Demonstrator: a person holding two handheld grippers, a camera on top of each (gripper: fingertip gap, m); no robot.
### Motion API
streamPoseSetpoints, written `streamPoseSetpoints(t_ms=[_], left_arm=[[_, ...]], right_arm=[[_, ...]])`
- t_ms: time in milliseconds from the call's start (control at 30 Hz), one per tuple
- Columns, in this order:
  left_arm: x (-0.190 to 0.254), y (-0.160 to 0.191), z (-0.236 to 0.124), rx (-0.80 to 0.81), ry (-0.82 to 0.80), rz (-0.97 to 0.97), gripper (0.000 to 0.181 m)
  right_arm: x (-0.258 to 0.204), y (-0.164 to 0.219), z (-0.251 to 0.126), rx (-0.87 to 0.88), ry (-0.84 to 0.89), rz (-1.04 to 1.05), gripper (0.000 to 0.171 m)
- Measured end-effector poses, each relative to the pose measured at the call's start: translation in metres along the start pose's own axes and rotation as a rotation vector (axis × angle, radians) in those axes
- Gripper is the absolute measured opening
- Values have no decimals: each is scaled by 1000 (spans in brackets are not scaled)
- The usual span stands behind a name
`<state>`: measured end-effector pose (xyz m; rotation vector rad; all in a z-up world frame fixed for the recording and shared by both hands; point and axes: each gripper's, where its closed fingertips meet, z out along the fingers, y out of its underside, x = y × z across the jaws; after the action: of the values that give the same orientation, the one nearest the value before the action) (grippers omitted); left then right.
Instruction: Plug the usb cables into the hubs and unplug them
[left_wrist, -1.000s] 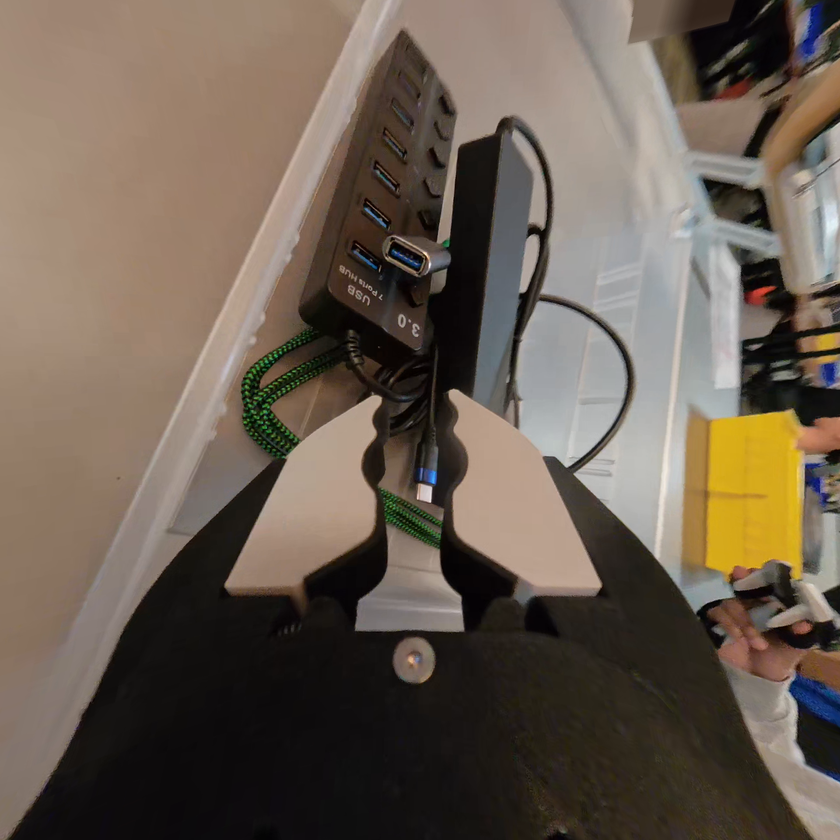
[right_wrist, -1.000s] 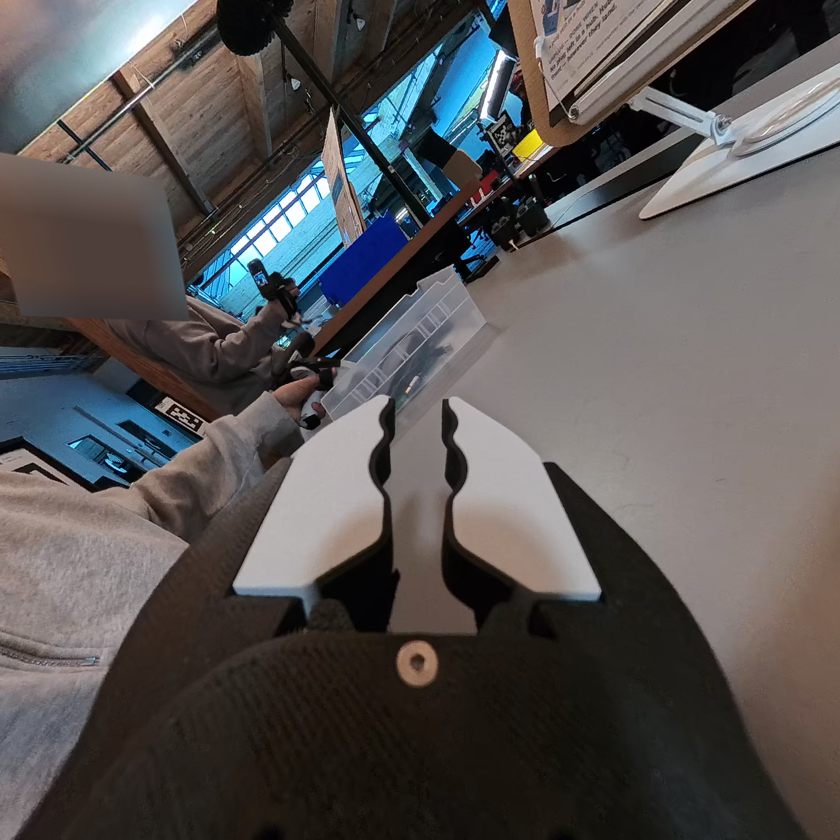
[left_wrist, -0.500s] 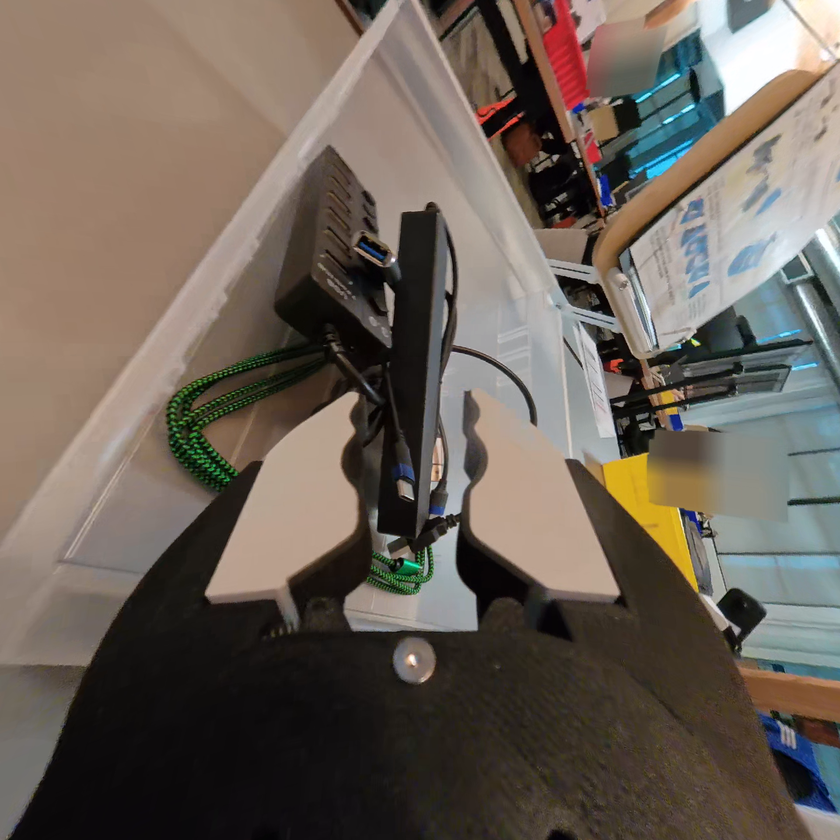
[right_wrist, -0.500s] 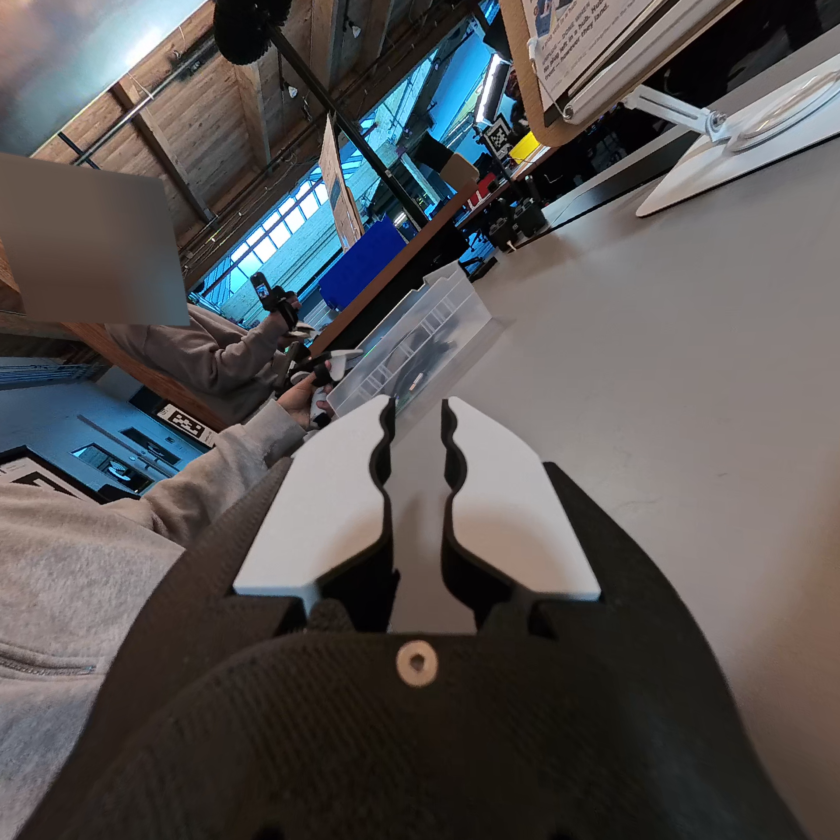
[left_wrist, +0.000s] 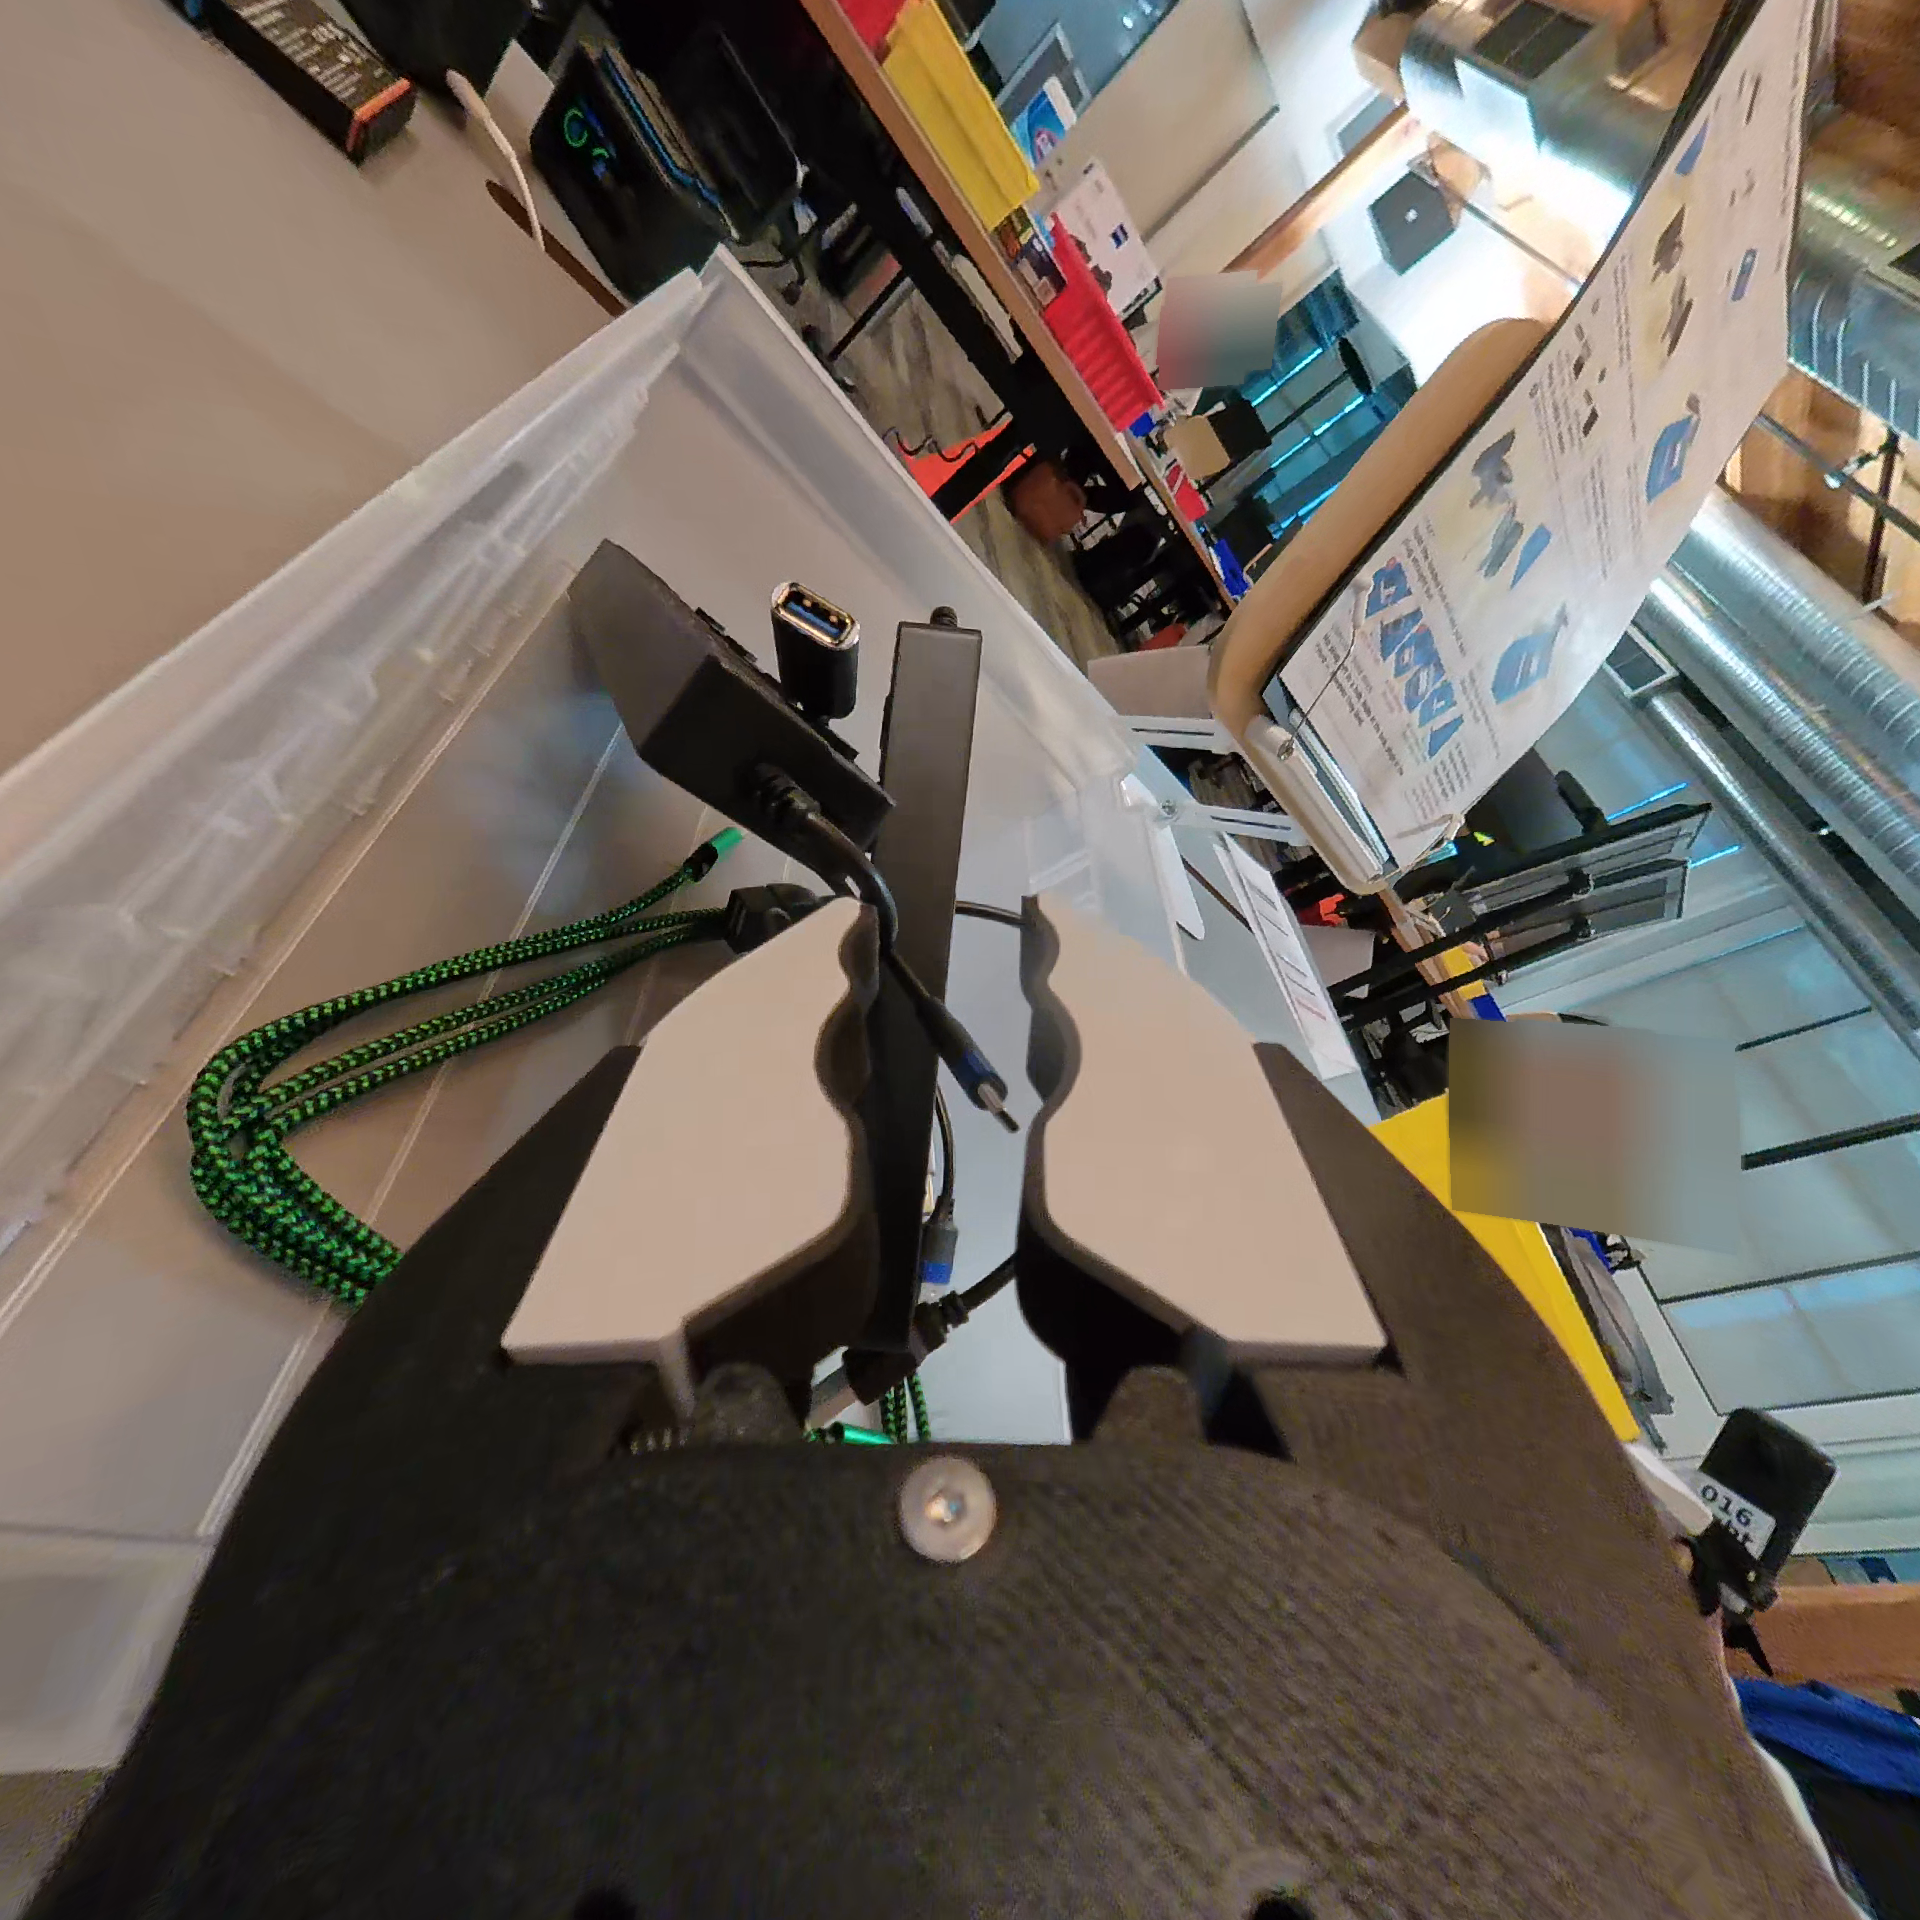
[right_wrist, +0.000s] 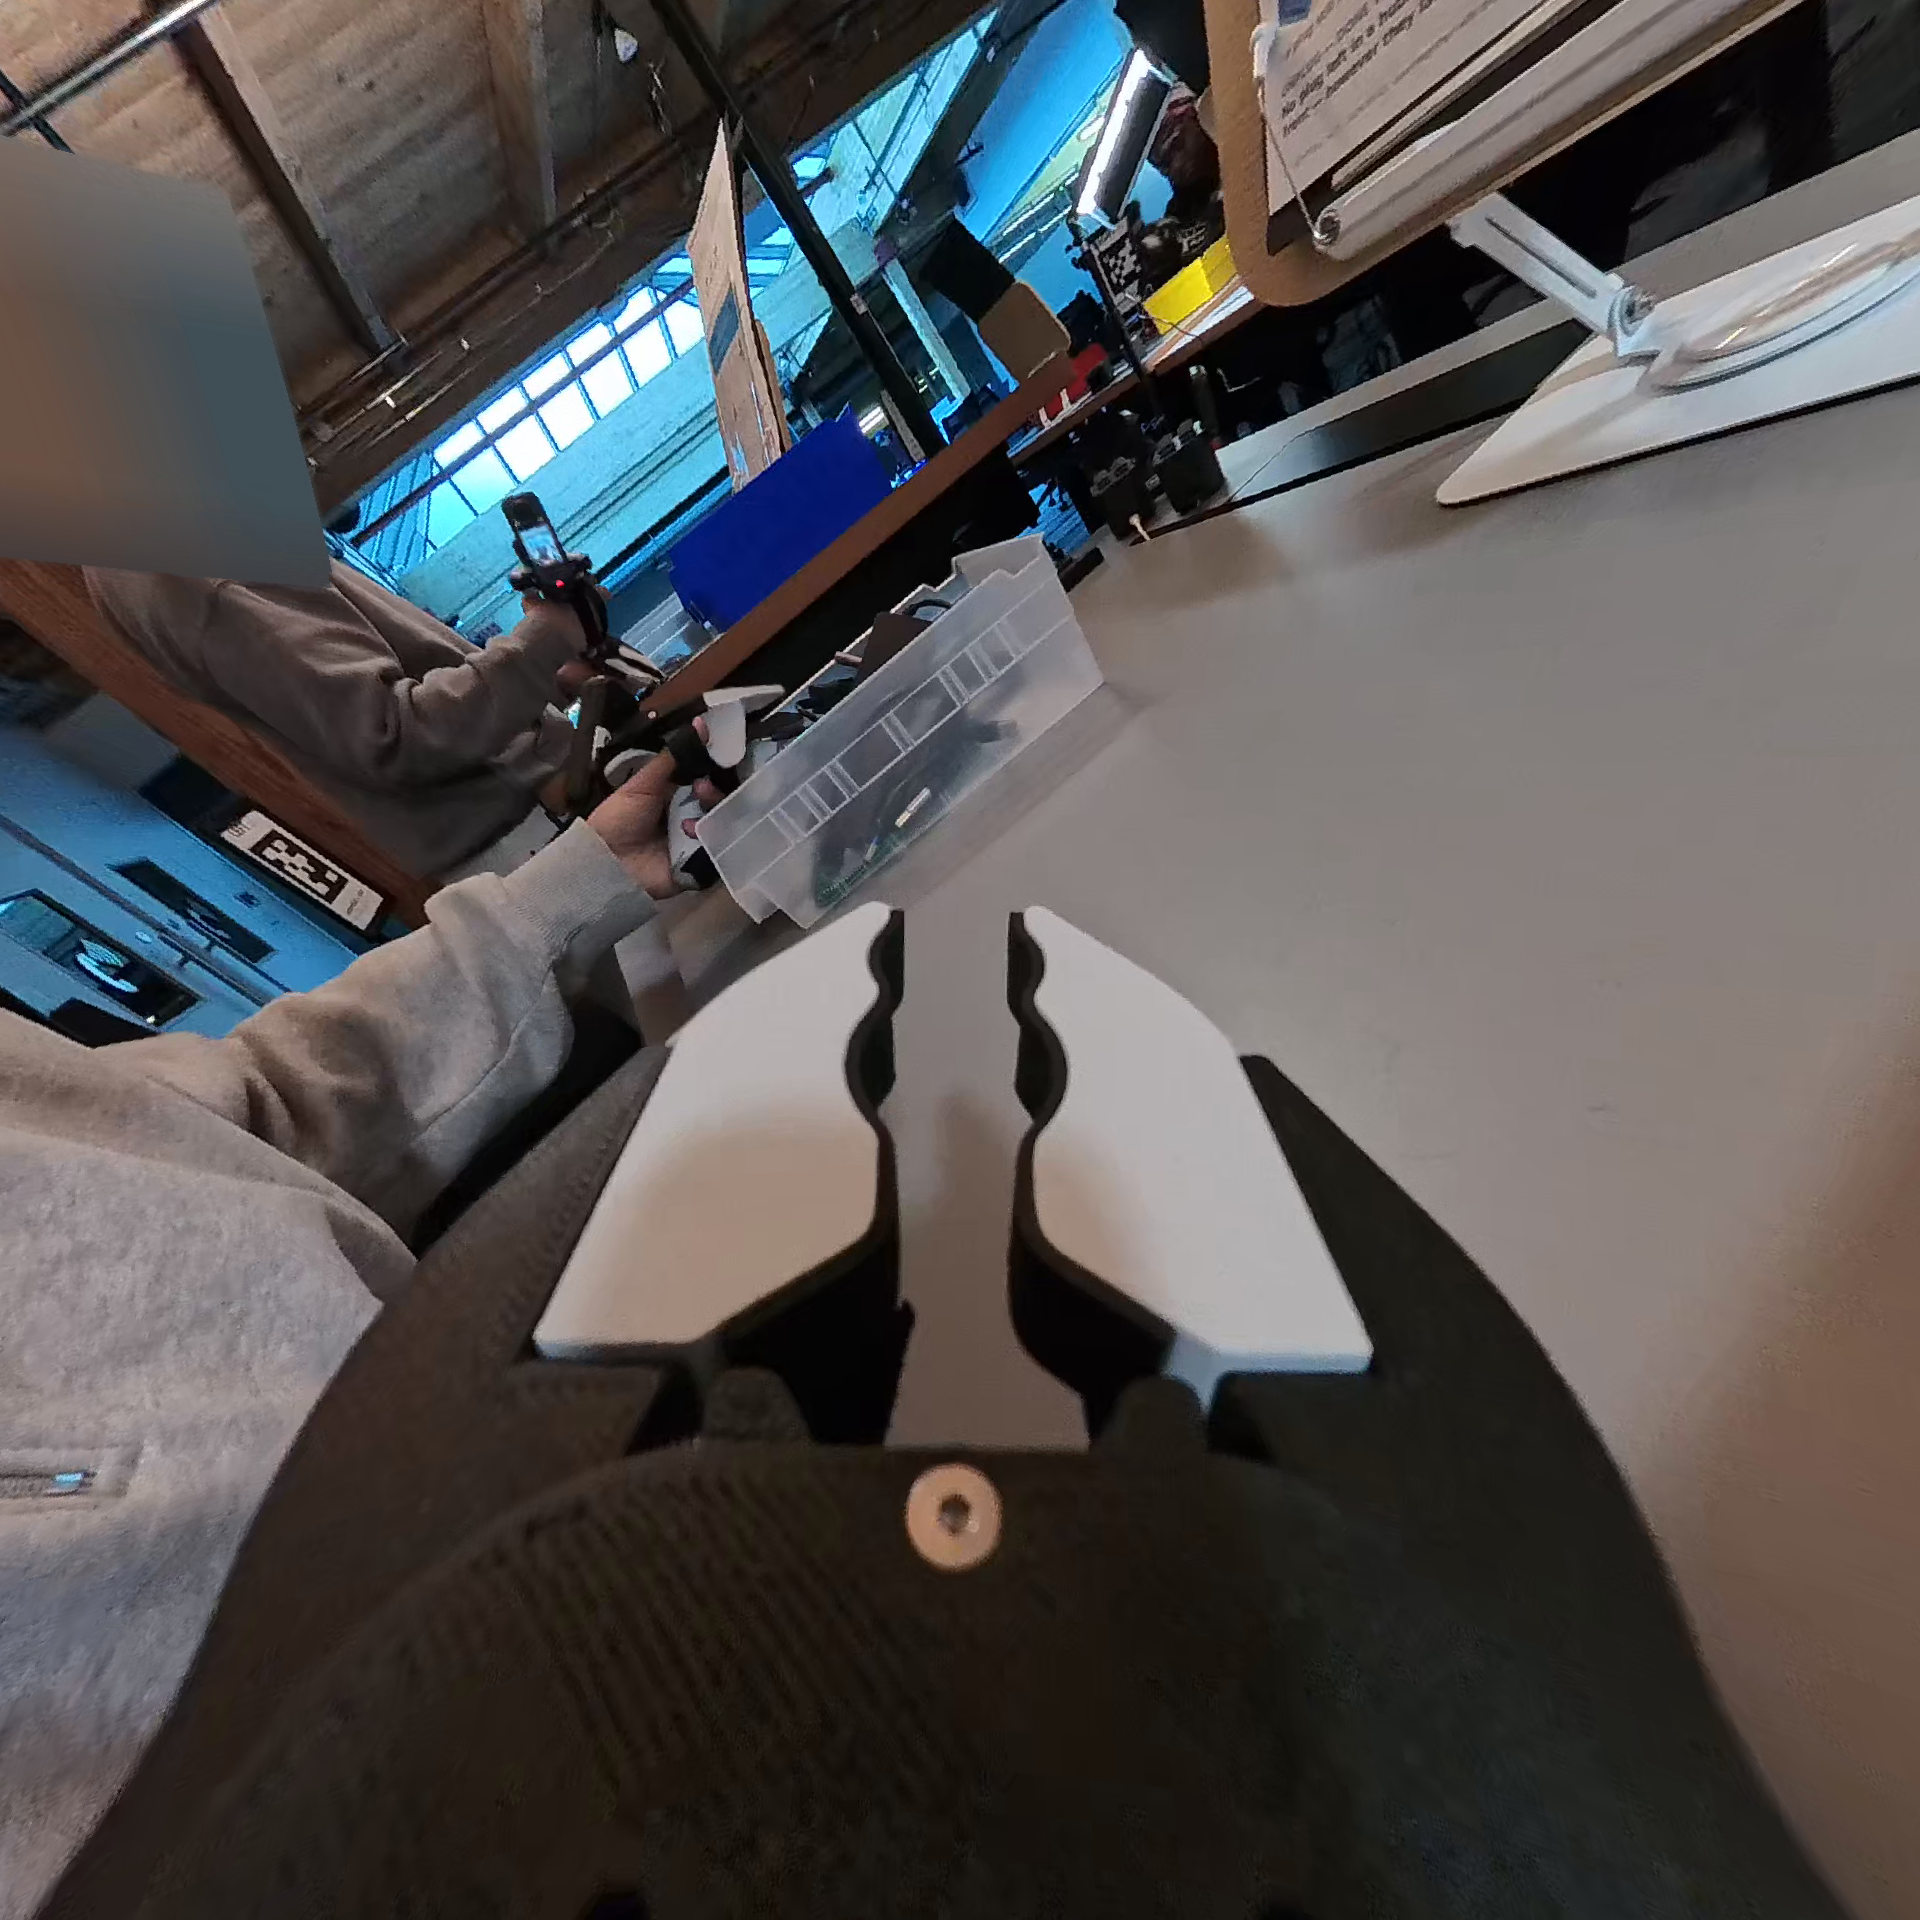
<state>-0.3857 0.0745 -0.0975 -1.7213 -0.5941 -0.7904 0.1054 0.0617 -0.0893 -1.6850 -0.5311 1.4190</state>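
**Slim hub sits between parted fingers inside the clear bin**

The left gripper (left_wrist: 940, 1023) reaches into a clear plastic bin (left_wrist: 343, 582) on a grey table (right_wrist: 1455, 831), its fingers spread either side of a slim black hub (left_wrist: 923, 883) standing on edge; no squeeze is visible yet. Beside it a thicker black hub (left_wrist: 717, 696) leans with a silver USB plug (left_wrist: 816, 644) poking up, and green braided cables (left_wrist: 301, 1122) coil against the bin's side. The hubs look light, rigid and smooth-sided, so a grip across the slim one's flat faces seems safest; the cables are limp and better taken at their stiff plugs. The right gripper (right_wrist: 956, 925) hangs over bare table, fingers apart and empty. Only its camera shows the bin from outside, and a person's hand (right_wrist: 649, 805) at the bin's edge.
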Motion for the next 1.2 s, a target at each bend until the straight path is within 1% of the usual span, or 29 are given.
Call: streamPoseSetpoints(t_ms=[167, 300, 367, 467, 600, 700, 833, 967, 1100, 1200], left_arm=[[2, -6, 7, 28, 52, -78, 35], [-2, -11, 9, 86, 91, -181, 32], [-8, -11, 11, 103, 58, -176, 30], [-30, -8, 10, 85, -118, -154, 14], [-37, -10, 11, 72, -240, -74, 11], [-36, -10, 14, 36, -309, 27, 15], [-37, -10, 17, 16, -321, 35, 18], [-47, -4, 17, -41, -336, -16, 28], [-44, -7, 14, -44, -325, 5, 18], [-37, -14, 12, -33, -334, 51, 18]], right_arm=[[5, -5, -4, 31, -6, 58, 19], [6, -5, -4, 36, -10, 73, 19], [6, -5, -4, 34, -10, 73, 19], [7, -6, -4, 36, -11, 82, 19], [9, -7, -5, 45, -12, 101, 19], [10, -8, -6, 48, -15, 110, 19], [10, -8, -7, 52, -19, 119, 19], [11, -10, -8, 59, -24, 132, 19], [11, -10, -8, 60, -23, 136, 20], [12, -10, -7, 60, -22, 138, 20]])
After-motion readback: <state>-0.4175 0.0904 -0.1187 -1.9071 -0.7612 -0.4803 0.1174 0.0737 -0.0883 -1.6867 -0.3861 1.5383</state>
